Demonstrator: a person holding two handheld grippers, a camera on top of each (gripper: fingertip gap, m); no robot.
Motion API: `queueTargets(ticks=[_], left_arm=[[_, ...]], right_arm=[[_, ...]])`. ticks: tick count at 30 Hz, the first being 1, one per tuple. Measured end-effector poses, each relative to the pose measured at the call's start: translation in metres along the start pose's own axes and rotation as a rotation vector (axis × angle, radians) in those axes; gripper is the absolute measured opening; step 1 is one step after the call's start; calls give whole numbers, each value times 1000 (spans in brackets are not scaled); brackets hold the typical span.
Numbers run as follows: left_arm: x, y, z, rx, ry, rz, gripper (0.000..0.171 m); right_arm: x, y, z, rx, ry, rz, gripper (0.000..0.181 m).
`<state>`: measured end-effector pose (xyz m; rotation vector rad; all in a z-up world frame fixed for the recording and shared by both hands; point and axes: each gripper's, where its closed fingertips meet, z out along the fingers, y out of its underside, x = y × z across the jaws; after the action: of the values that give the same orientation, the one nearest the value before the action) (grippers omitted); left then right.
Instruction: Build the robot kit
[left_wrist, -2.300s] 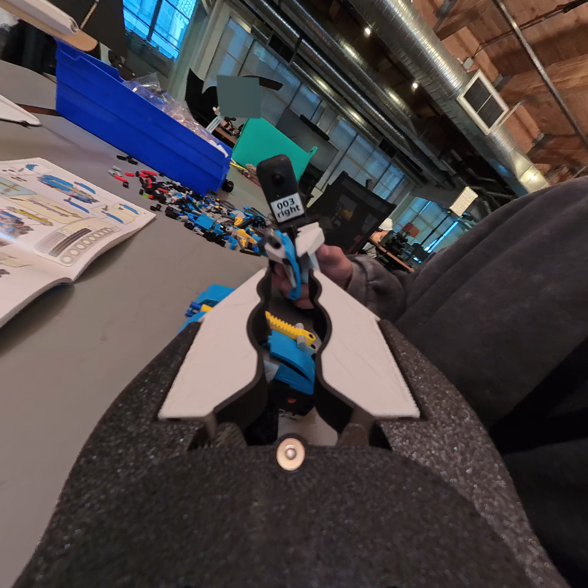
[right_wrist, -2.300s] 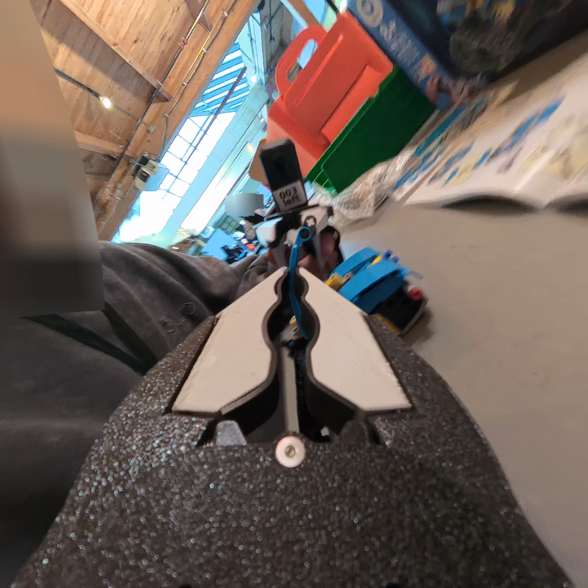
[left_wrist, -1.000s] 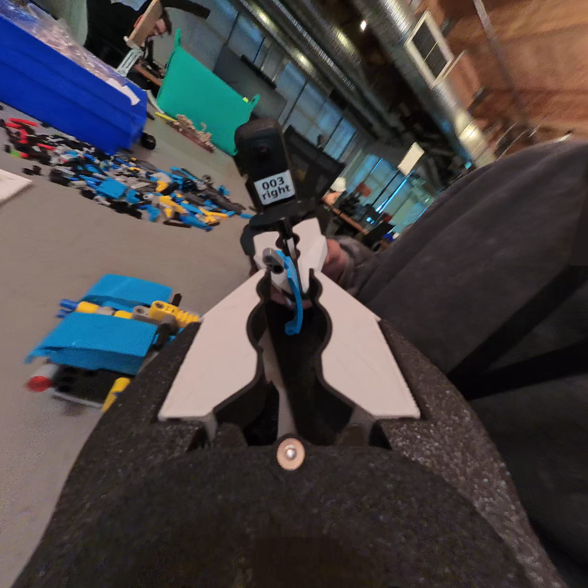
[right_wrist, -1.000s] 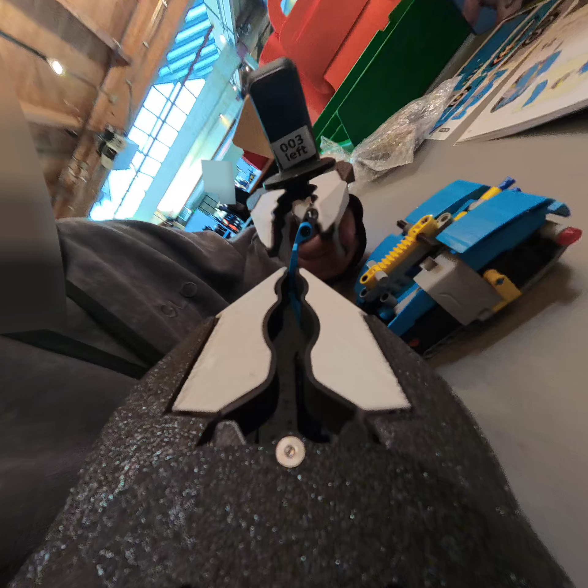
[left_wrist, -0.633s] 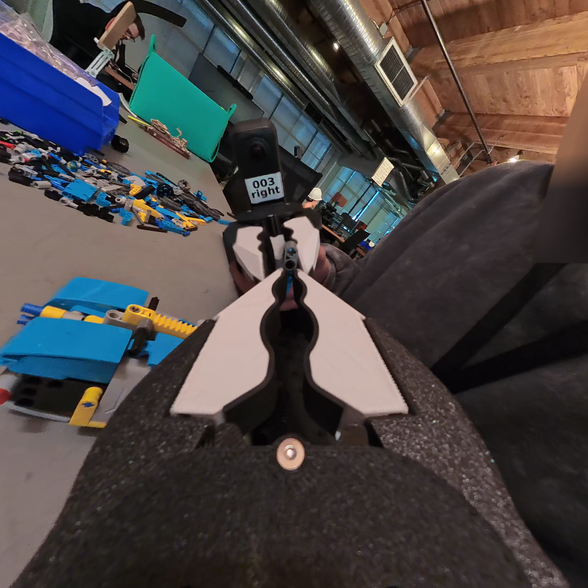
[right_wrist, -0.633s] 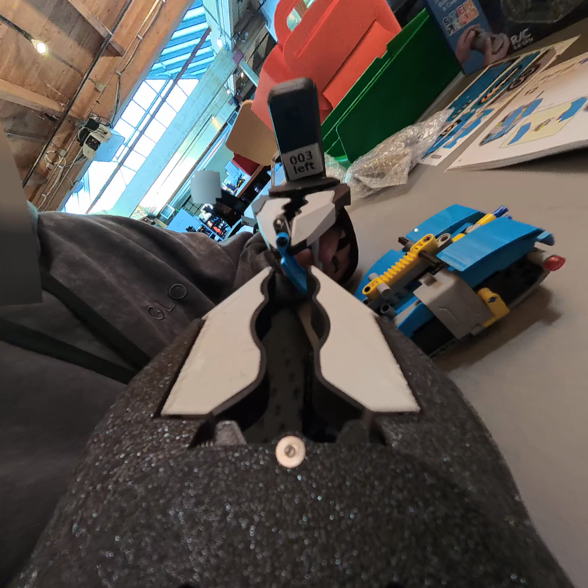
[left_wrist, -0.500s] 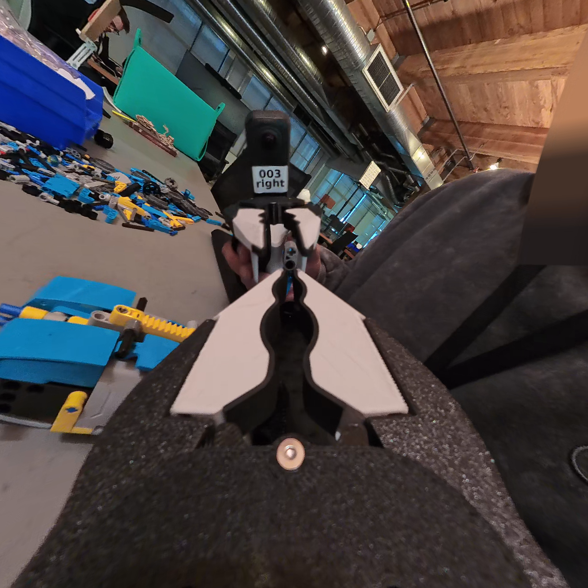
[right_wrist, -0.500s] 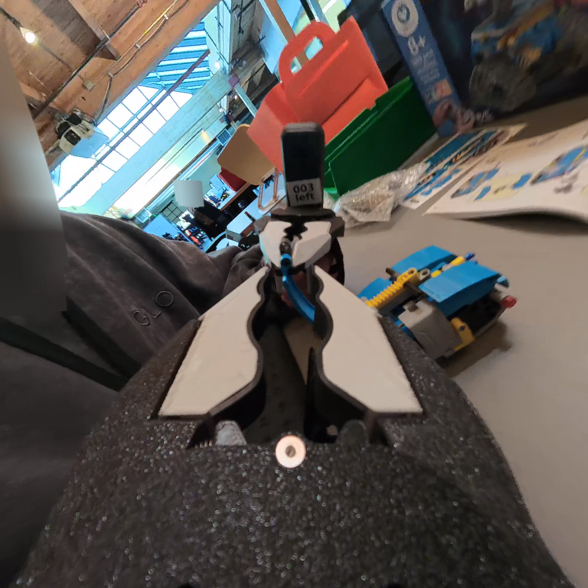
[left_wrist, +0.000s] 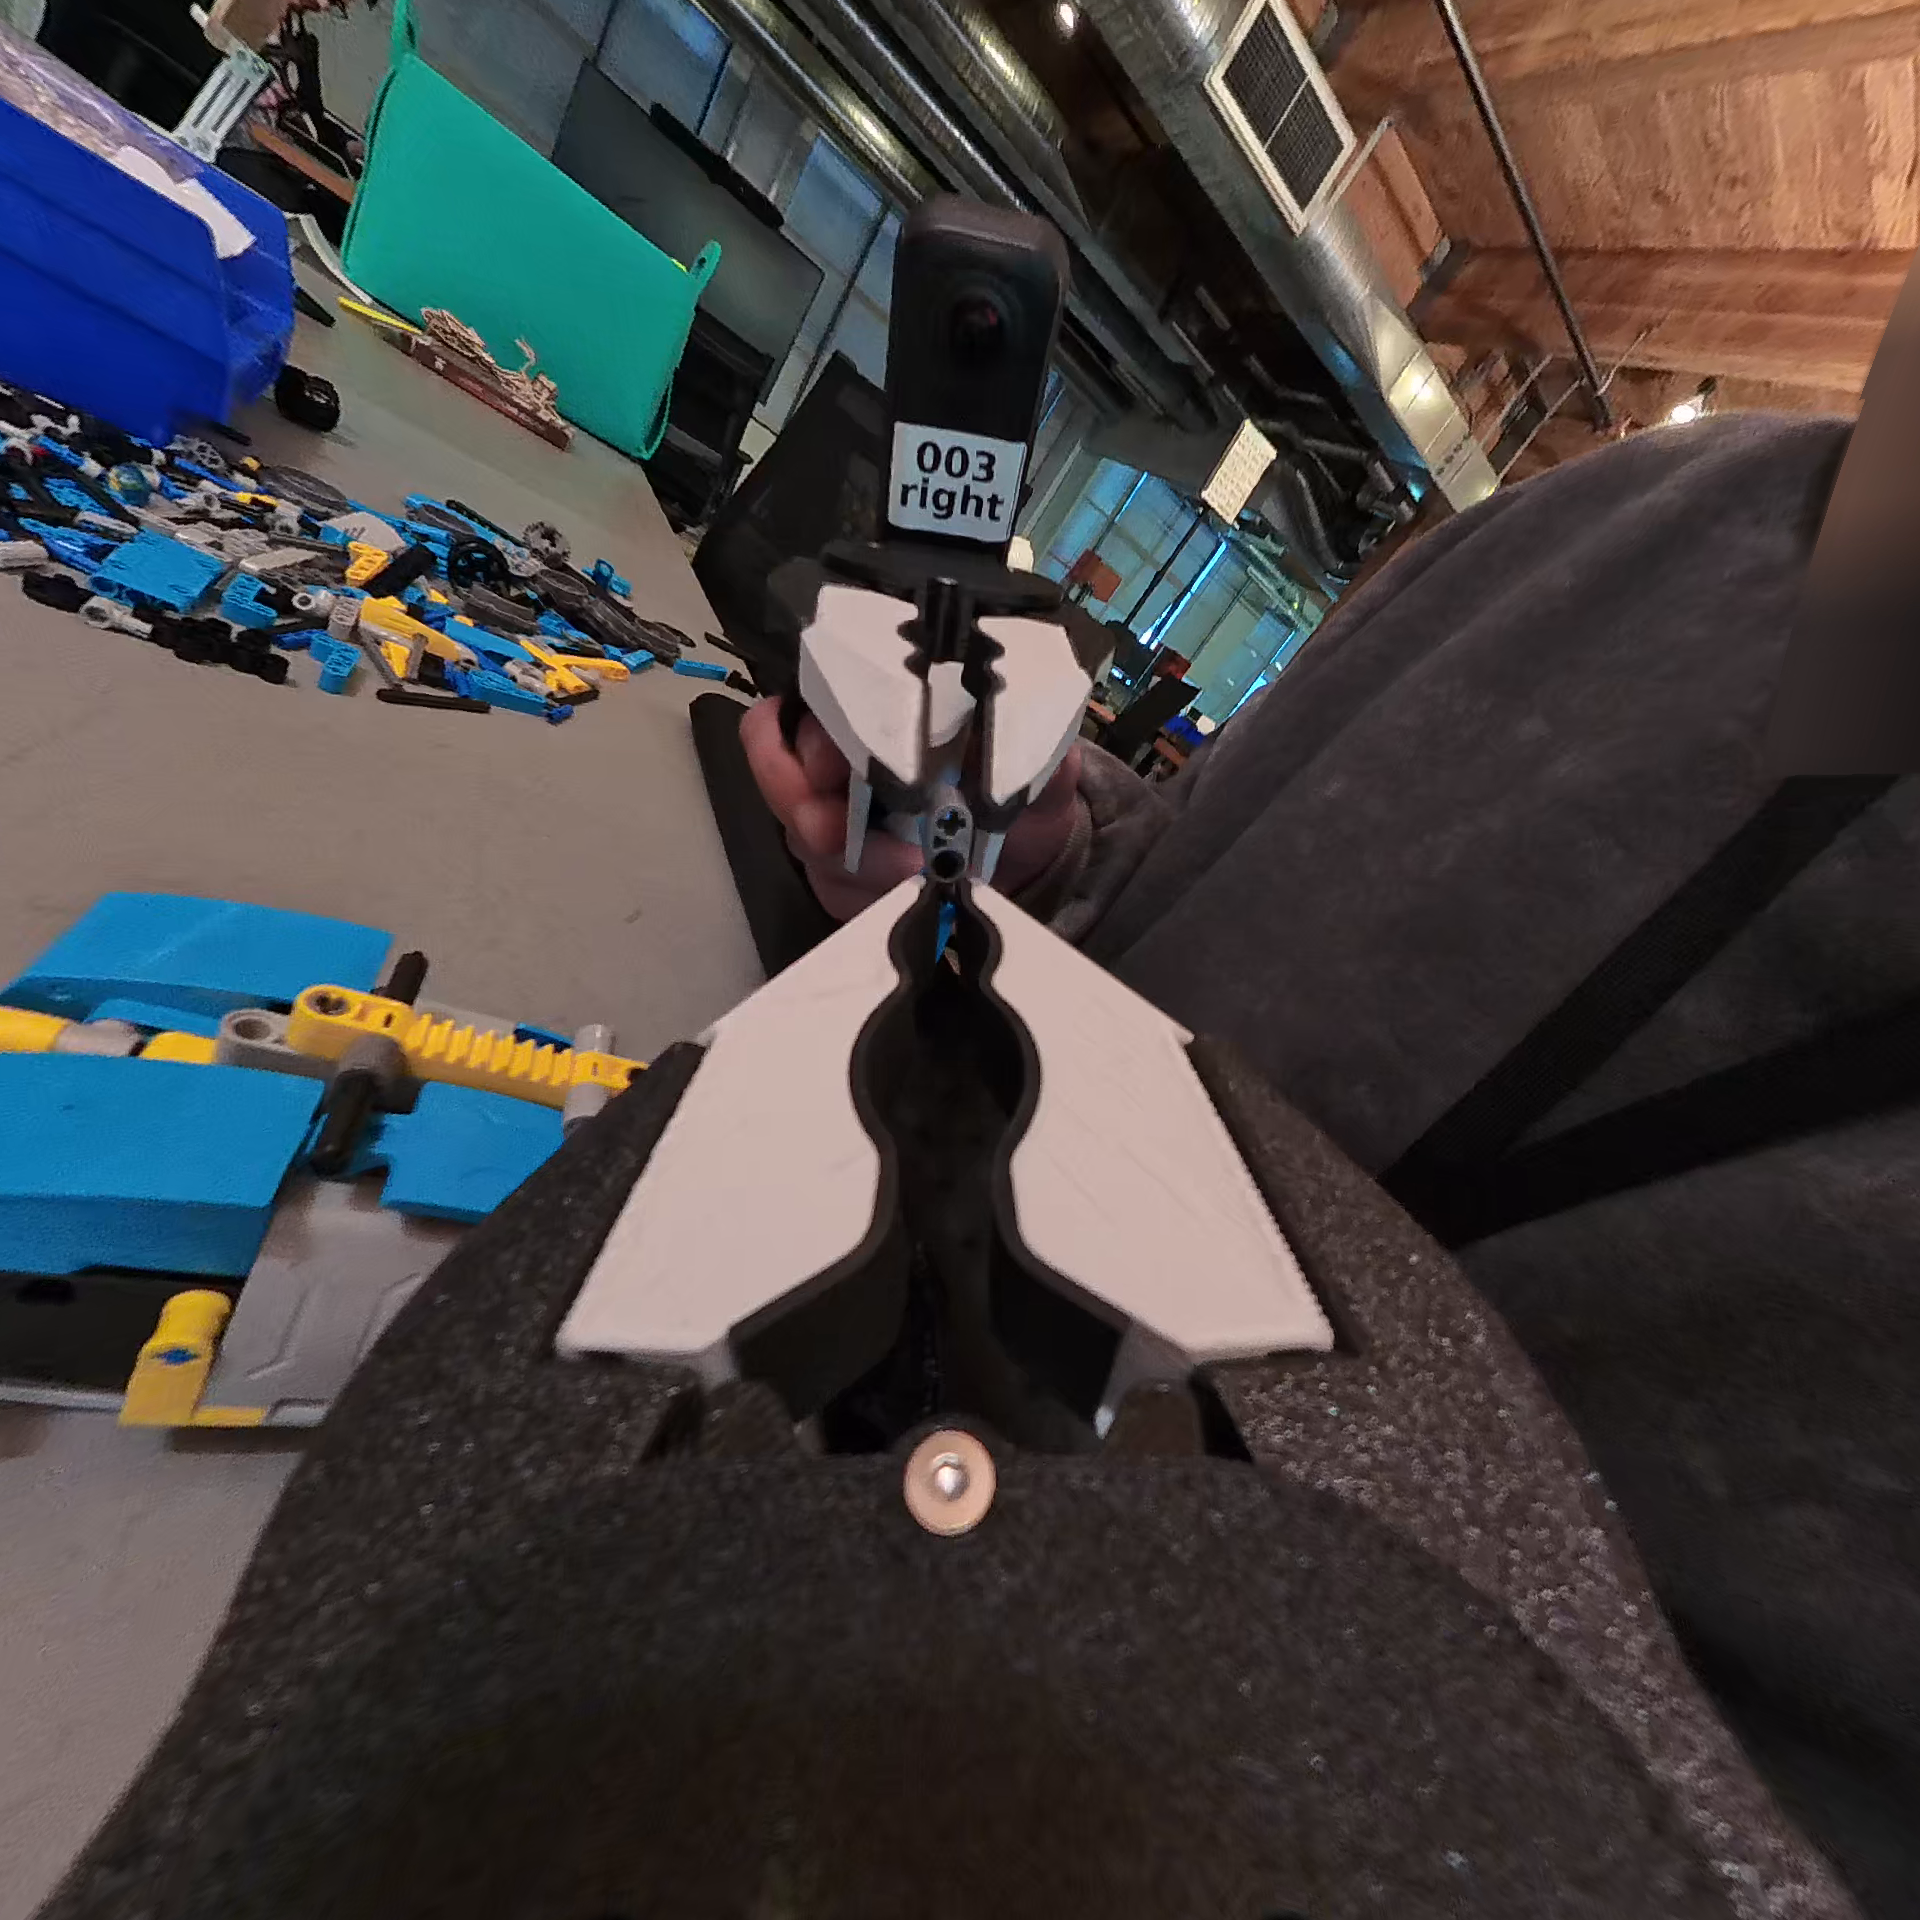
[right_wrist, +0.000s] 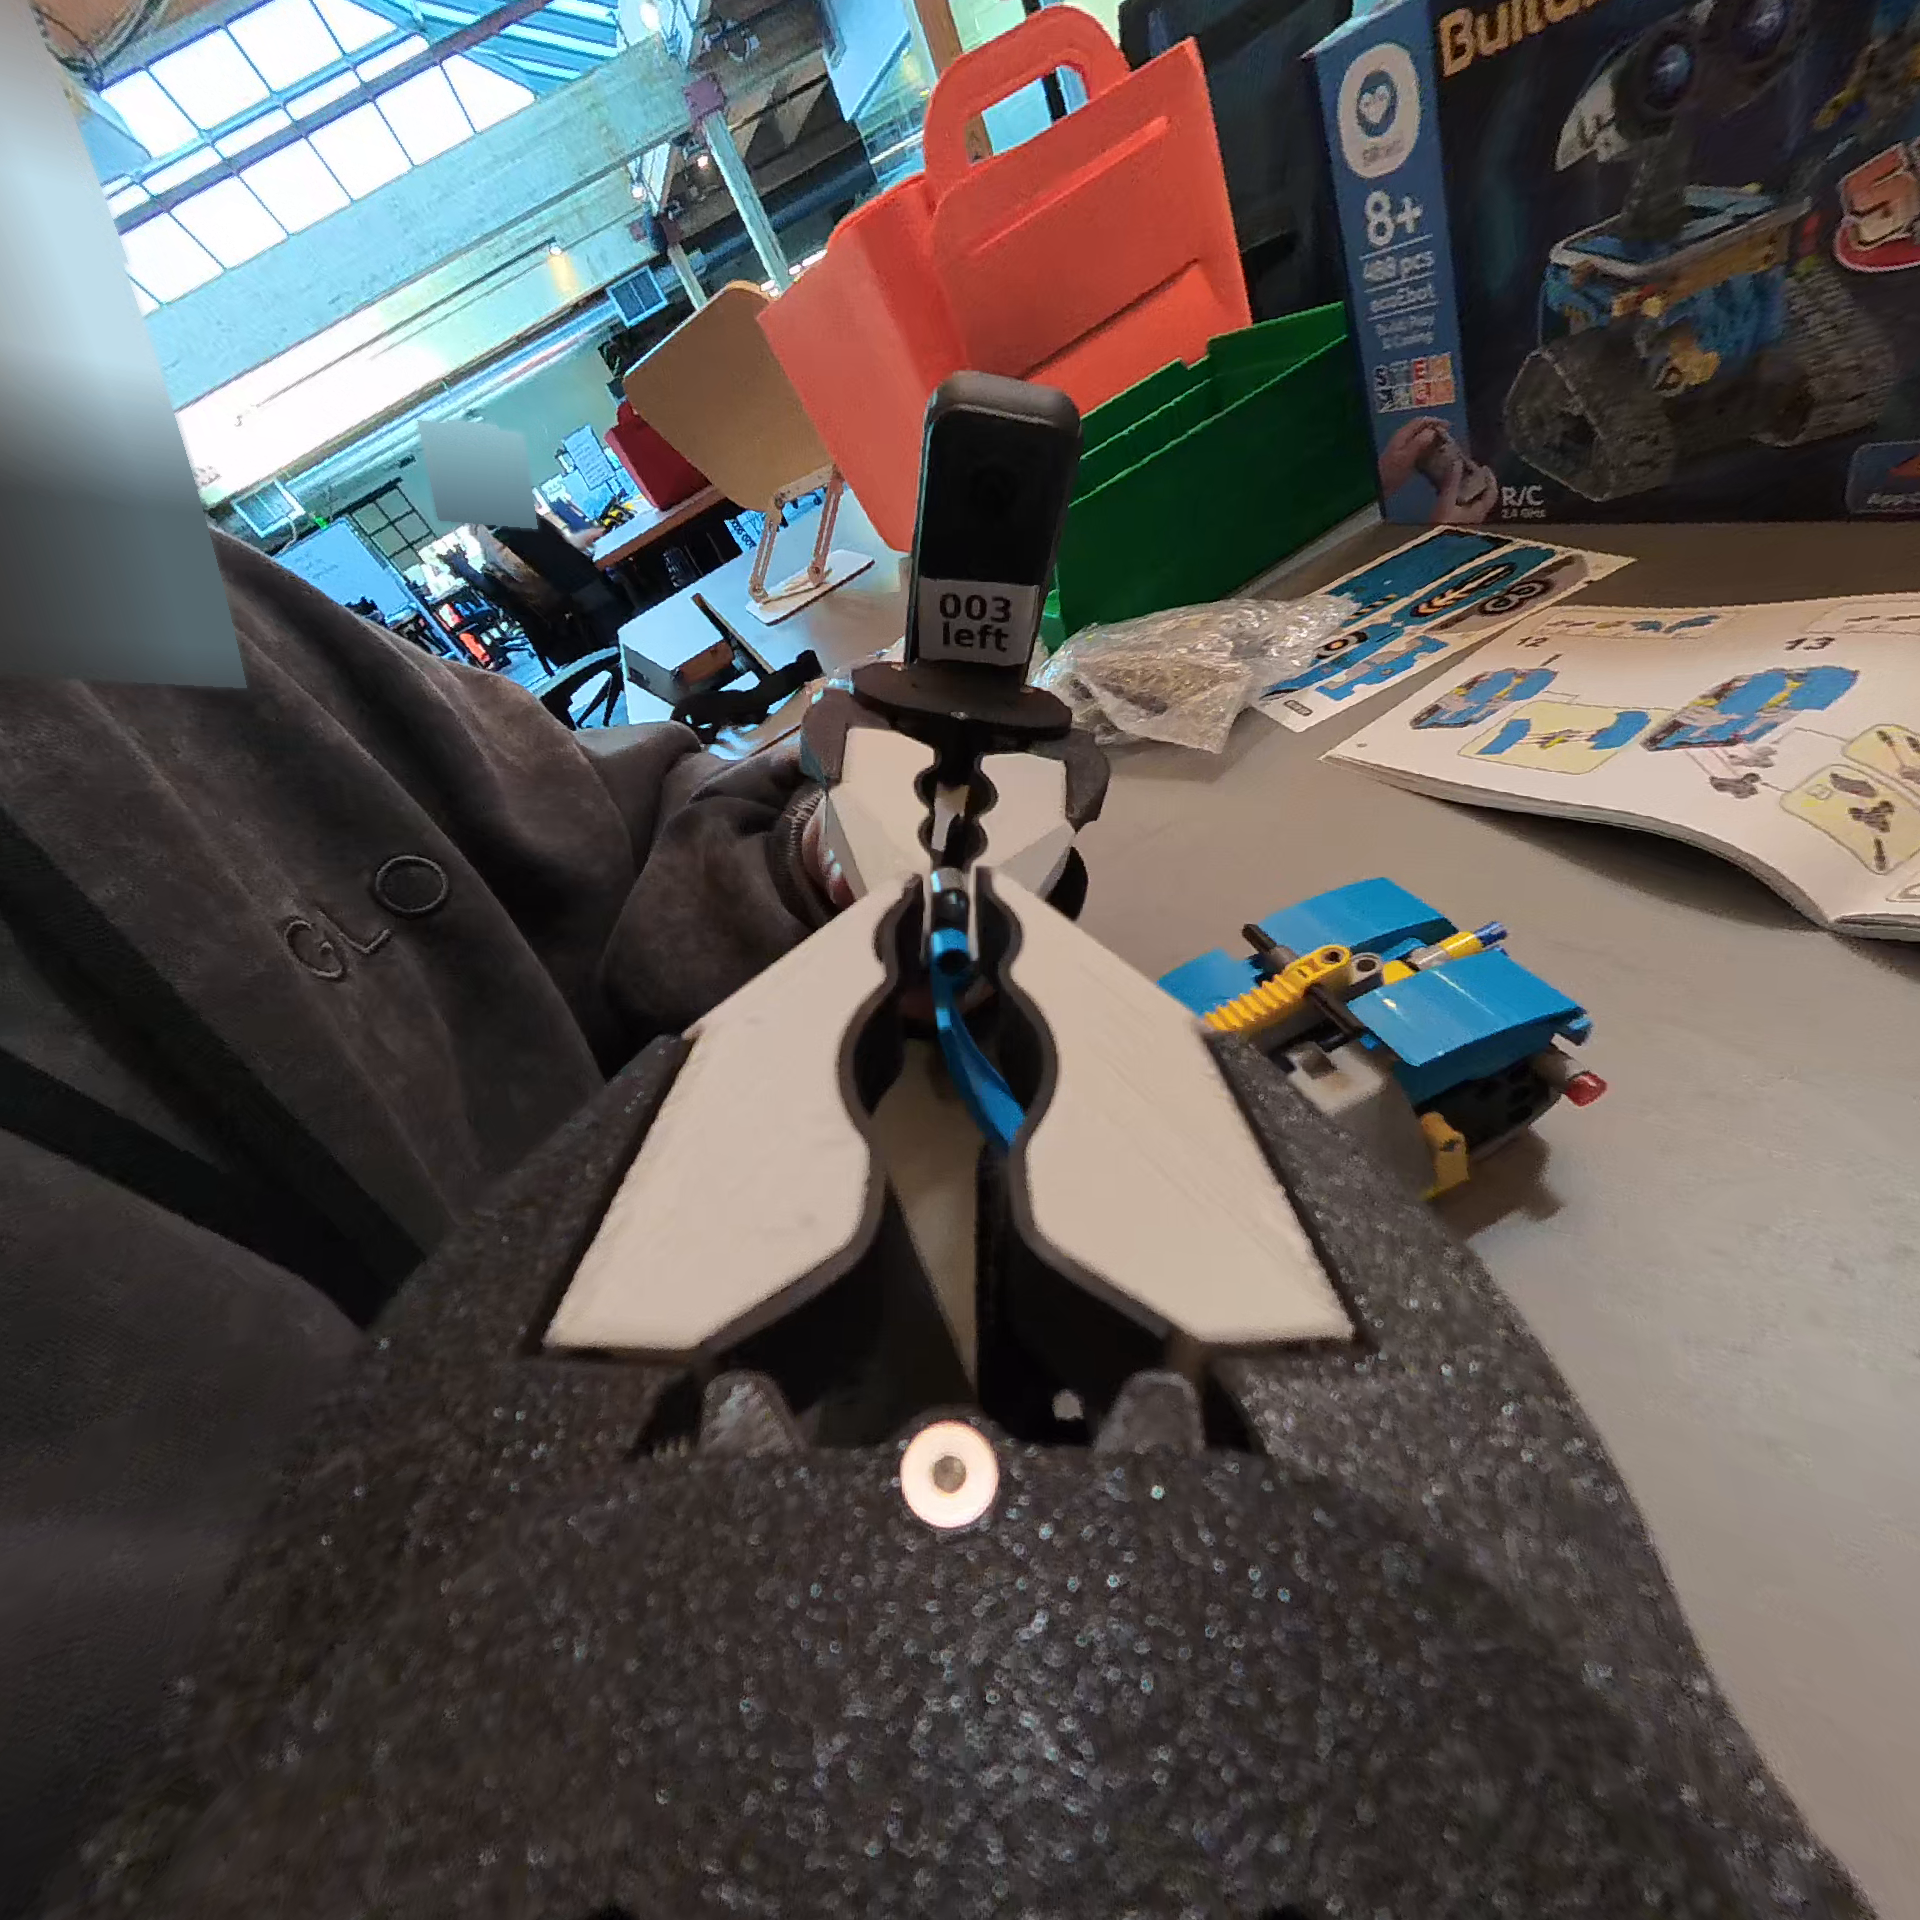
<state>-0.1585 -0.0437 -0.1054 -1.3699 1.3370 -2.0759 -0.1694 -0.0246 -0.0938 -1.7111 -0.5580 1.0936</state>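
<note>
My left gripper (left_wrist: 948, 896) and my right gripper (right_wrist: 949, 894) meet tip to tip above the grey table (left_wrist: 468, 831). Both are shut on one small part: a blue curved piece (right_wrist: 961, 1039) with a grey connector (left_wrist: 949, 834) at its end. The connector sits between the two sets of tips. The blue curve runs back into the hollow between my right fingers. The right gripper (left_wrist: 940, 821) faces me in the left wrist view, and the left gripper (right_wrist: 953, 857) faces me in the right wrist view. A part-built blue, yellow and grey brick vehicle (right_wrist: 1392, 997) lies on the table beside them.
A pile of loose brick parts (left_wrist: 343, 603) and a blue bin (left_wrist: 114, 301) lie at the far left. An open instruction booklet (right_wrist: 1662, 748), a toy box (right_wrist: 1662, 260), a green bin (right_wrist: 1205, 468), an orange carrier (right_wrist: 1018, 249) and a plastic bag (right_wrist: 1174, 655) stand beyond. The person's dark sweatshirt (right_wrist: 364, 935) is close by. My two grippers' fingertips are within a few centimetres of each other.
Both grippers swung up away from the vehicle. My right jaws opened for a moment while the left held the piece, and have now closed on it again.
</note>
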Motion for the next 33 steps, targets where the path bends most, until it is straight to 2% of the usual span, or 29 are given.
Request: queueTargets(ticks=[6,11,15,21,33], left_arm=[[2,0,2,5,11,-11,1],[2,1,3,7,11,-28,1],[1,-2,4,45,37,-126,1],[-4,-6,3,119,76,-292,1],[-12,-7,-1,123,34,-283,1]], right_arm=[[-2,0,1,15,-22,7,7],[-2,1,0,41,-108,144,7],[0,-1,-1,102,-196,297,7],[8,-1,-1,134,-209,345,8],[15,2,2,102,-204,405,8]])
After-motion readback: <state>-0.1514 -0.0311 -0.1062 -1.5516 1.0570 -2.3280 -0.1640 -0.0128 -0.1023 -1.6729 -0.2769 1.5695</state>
